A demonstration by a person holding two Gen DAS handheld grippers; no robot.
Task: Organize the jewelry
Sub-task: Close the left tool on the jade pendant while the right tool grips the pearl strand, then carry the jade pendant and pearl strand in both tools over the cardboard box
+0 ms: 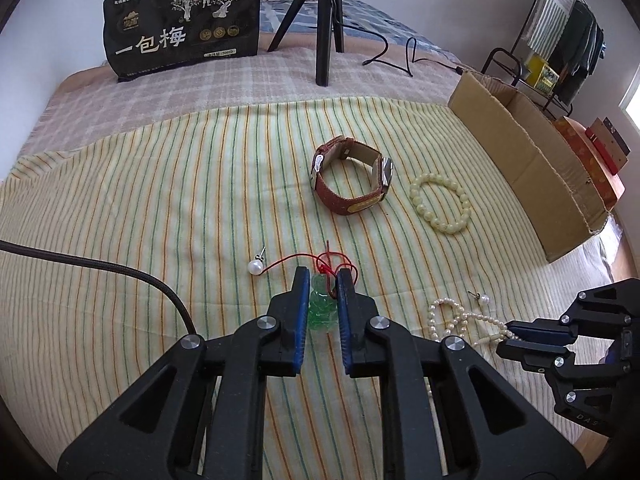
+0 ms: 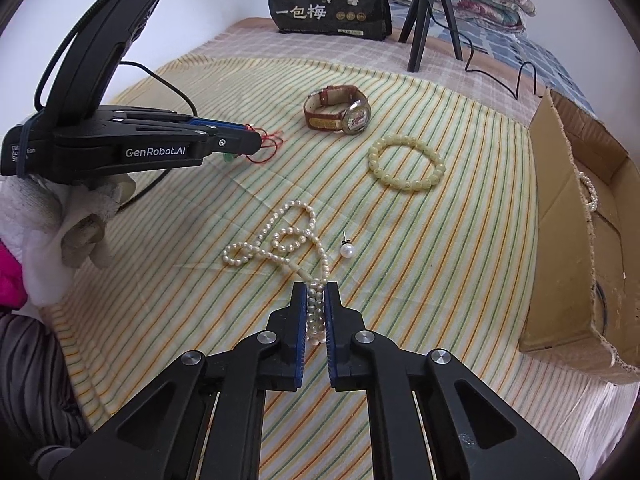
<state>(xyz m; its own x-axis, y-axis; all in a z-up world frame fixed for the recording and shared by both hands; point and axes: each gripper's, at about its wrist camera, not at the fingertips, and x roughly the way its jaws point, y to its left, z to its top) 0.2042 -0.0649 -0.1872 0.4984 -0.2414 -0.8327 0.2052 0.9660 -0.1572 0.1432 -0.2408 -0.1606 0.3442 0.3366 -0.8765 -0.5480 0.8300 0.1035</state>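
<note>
My left gripper (image 1: 323, 276) is shut on a green jade pendant (image 1: 321, 307) with a red cord (image 1: 332, 260), low over the striped cloth; it also shows in the right wrist view (image 2: 256, 140). My right gripper (image 2: 315, 286) is shut on one end of a white pearl necklace (image 2: 280, 240), whose loops lie on the cloth; it also shows in the left wrist view (image 1: 506, 338). A brown-strapped watch (image 1: 350, 174), a pale bead bracelet (image 1: 440, 202) and two pearl earrings (image 1: 255, 267) (image 2: 346, 250) lie on the cloth.
An open cardboard box (image 2: 580, 240) stands at the right with a pearl bracelet (image 2: 591, 194) inside. A black snack bag (image 1: 180, 20), a tripod (image 1: 320, 20) and cables (image 1: 400, 56) are at the back. A black cord (image 1: 120, 272) crosses the left.
</note>
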